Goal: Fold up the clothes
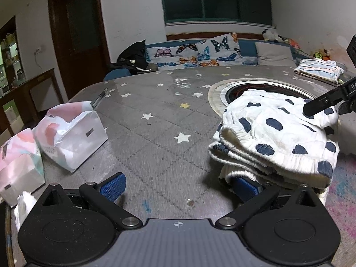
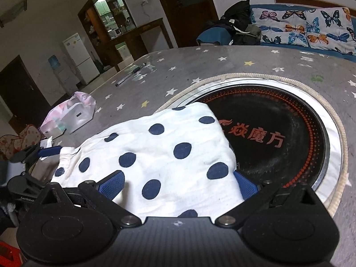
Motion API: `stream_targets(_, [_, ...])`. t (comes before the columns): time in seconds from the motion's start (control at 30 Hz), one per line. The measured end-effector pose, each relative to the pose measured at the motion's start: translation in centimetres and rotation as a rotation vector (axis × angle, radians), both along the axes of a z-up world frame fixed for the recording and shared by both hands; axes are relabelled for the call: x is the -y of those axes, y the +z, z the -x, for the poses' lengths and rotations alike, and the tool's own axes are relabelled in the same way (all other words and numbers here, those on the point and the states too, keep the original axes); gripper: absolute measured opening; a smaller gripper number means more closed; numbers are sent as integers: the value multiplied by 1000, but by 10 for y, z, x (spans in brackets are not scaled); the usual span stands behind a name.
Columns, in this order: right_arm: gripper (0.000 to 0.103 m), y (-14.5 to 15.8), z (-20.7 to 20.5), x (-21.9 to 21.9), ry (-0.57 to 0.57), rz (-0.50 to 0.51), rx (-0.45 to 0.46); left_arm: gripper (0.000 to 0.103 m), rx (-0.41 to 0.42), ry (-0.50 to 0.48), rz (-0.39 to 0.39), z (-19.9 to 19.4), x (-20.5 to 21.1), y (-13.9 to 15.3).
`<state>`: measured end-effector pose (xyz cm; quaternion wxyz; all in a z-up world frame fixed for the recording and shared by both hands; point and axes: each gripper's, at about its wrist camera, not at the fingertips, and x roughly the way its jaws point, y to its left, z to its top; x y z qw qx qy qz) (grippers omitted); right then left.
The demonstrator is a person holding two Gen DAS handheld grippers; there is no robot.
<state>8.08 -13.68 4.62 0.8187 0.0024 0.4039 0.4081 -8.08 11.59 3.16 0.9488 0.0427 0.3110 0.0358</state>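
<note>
Over the spotted garment, right claw low and wide; left claw likewise wide.

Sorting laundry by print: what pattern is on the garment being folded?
White with dark navy spots, on the garment; the right wrist view shows it best.

We were in a home's living room: a sofa with butterfly cushions stood at the far wall, a fridge far left, and a star-patterned table held tissue packs.
</note>
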Motion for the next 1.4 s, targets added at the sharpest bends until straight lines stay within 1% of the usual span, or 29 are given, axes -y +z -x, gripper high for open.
stream_targets(0.07, [103,0,2,2,4,-1,-5,103,-3,-12,4,-4,-3,0])
stream_targets(0.3, [103,1,13,12,15,-6,-17,103,1,-71,-34,-15,-4,1])
stream_targets(0.53, [103,2,29,28,13,-12,-27,103,12,-136,-50,-28,3,3])
stream_targets(0.7, [103,4,44,48,0,-27,-37,103,26,-199,-18,-36,8,9])
stream_targets(0.77, [103,5,51,57,-11,-29,-40,103,28,-214,-28,-40,12,10])
stream_targets(0.87, [103,9,56,68,-36,-28,-32,103,10,-214,-33,-47,12,8])
stream_targets(0.97, [103,12,60,77,-59,-25,-21,103,0,-183,-41,-47,3,9])
stream_targets(1.13, [103,18,57,72,-81,-20,28,103,14,-116,-55,-41,-9,17])
stream_targets(1.2, [103,20,56,70,-89,-17,47,103,19,-66,-38,-39,-14,20])
stream_targets(1.27, [103,22,54,67,-95,-13,65,103,36,-24,13,-34,-17,29])
stream_targets(1.3, [103,22,53,63,-94,-8,77,103,50,-26,49,-30,-16,34])
stream_targets(1.4, [103,22,56,51,-78,4,117,102,101,-76,162,-16,-4,52])
